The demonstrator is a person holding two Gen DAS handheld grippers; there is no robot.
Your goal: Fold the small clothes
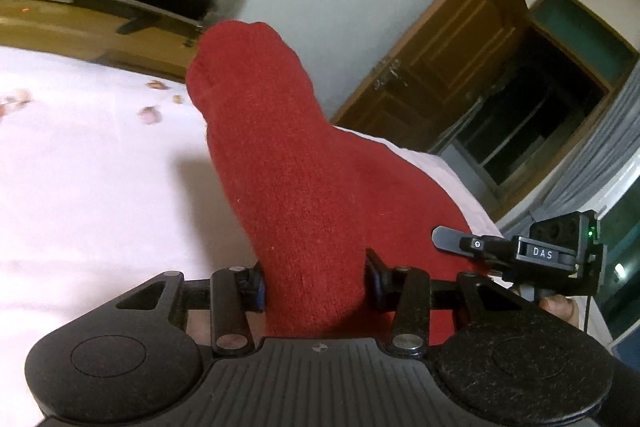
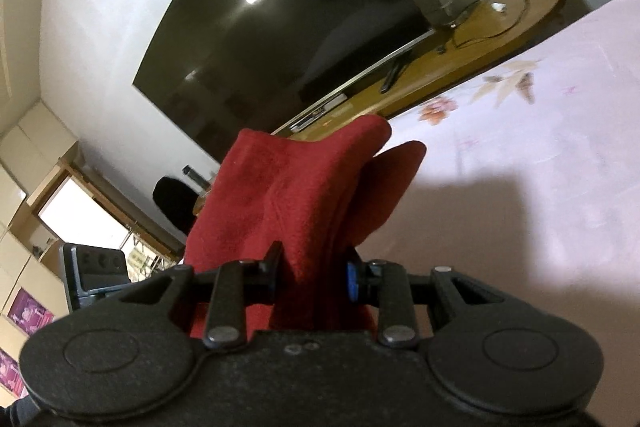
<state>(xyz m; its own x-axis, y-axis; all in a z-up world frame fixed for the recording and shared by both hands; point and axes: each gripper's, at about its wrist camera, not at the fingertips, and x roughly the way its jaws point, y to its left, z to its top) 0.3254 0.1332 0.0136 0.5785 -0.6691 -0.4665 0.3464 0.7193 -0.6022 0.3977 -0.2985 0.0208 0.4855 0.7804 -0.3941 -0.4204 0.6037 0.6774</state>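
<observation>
Sock (image 1: pixel 288 163), red, held above bed (image 1: pixel 80 167), pinched by left gripper (image 1: pixel 314 275) and right gripper (image 2: pixel 310 275). Risk: thick knit slipping from either grip, dropping one end, spoiling the fold.

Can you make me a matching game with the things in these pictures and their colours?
Things:
1. sock
2. bedsheet
3. TV screen
4. door

Colours:
A. black
B. brown wood
C. red
D. pale pink with flowers

Pairs: 1-C, 2-D, 3-A, 4-B
</observation>
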